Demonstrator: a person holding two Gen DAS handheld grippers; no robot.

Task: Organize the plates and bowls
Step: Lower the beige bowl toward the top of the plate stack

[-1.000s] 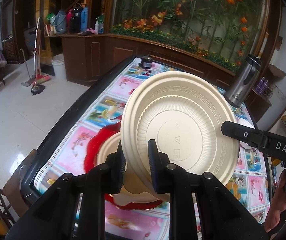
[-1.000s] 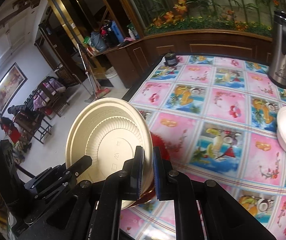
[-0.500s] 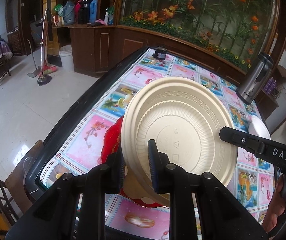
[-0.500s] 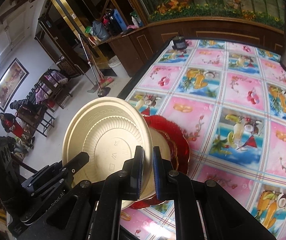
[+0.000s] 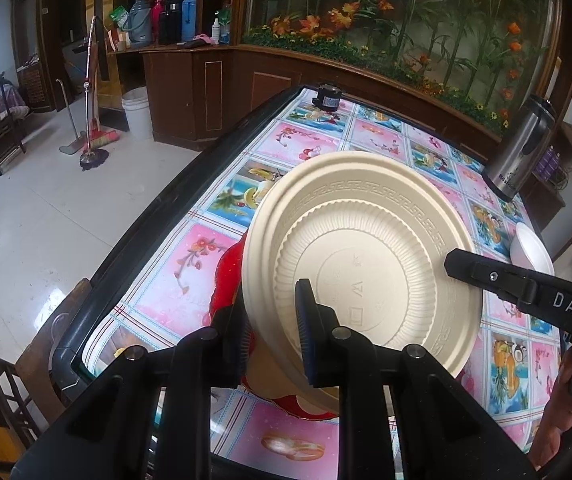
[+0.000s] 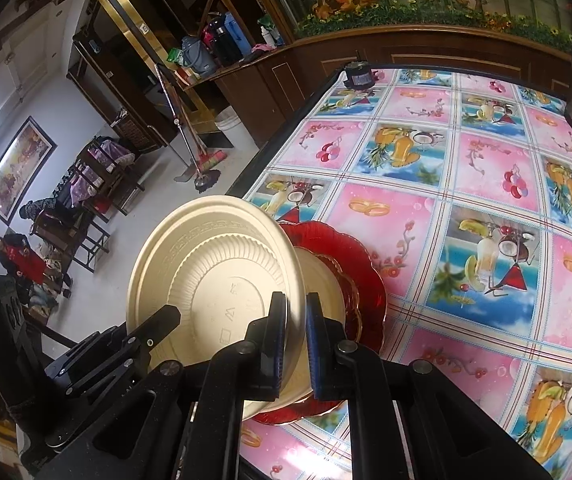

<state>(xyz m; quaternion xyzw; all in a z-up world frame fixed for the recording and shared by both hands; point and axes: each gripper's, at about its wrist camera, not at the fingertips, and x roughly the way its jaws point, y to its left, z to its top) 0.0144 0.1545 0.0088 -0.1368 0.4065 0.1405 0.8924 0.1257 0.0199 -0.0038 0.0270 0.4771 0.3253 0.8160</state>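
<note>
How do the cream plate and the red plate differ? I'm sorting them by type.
The cream plate is opaque with a ribbed underside, tilted on edge and clamped by the left gripper and right gripper; the red plate is glossy, scalloped and lies flat on the table holding smaller dishes. Both are round.

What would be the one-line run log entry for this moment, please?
left gripper: shut on cream plate rim | right gripper: shut on same rim | plate: tilted, underside to cameras, above red plate stack | white bowl: on table, apart
</note>
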